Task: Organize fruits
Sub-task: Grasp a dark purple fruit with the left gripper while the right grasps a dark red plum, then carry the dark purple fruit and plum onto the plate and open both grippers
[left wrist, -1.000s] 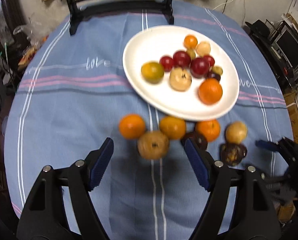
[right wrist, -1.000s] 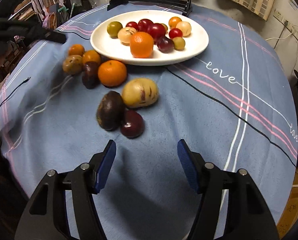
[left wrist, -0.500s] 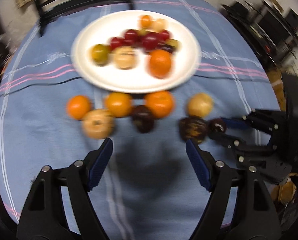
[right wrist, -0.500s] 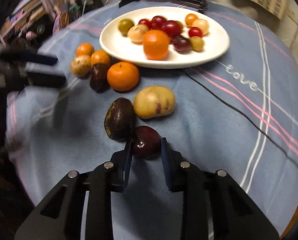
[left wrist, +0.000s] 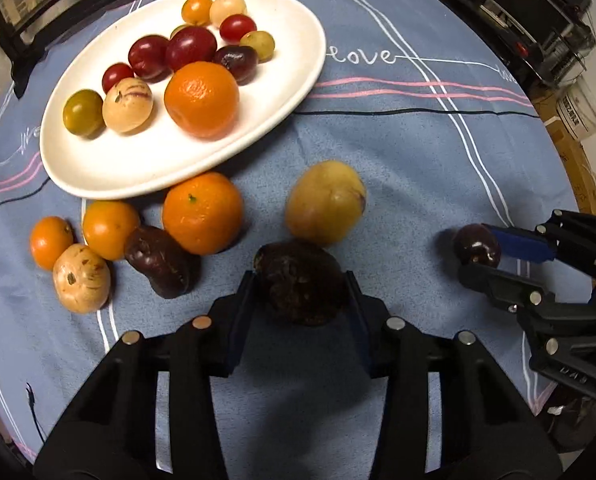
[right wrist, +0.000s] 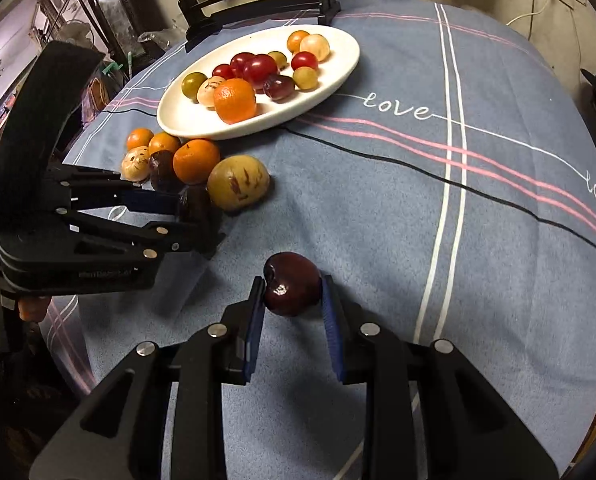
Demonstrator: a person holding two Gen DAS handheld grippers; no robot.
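Note:
A white oval plate [left wrist: 137, 168] [right wrist: 338, 76] holds several fruits, among them an orange [left wrist: 201, 98] and red plums. My left gripper [left wrist: 300, 284] is shut on a dark brown wrinkled fruit [left wrist: 302, 280], right in front of a yellow fruit [left wrist: 324, 202] on the blue cloth. My right gripper [right wrist: 291, 292] is shut on a dark red plum [right wrist: 293, 284], which also shows in the left wrist view [left wrist: 476, 244]. Loose fruits lie in front of the plate: oranges [left wrist: 201, 212], a dark purple fruit [left wrist: 157, 266] and a tan fruit [left wrist: 81, 278].
The round table has a blue striped cloth [right wrist: 438, 200] with "love" lettering. A black stand [right wrist: 257, 4] sits behind the plate. Cluttered shelves and boxes [left wrist: 570, 112] lie past the table's right edge. The left gripper's body [right wrist: 77, 232] shows in the right wrist view.
The left gripper moved right and closed on the dark brown fruit. The right gripper, shut on the plum, carried it away from the other fruits to the right.

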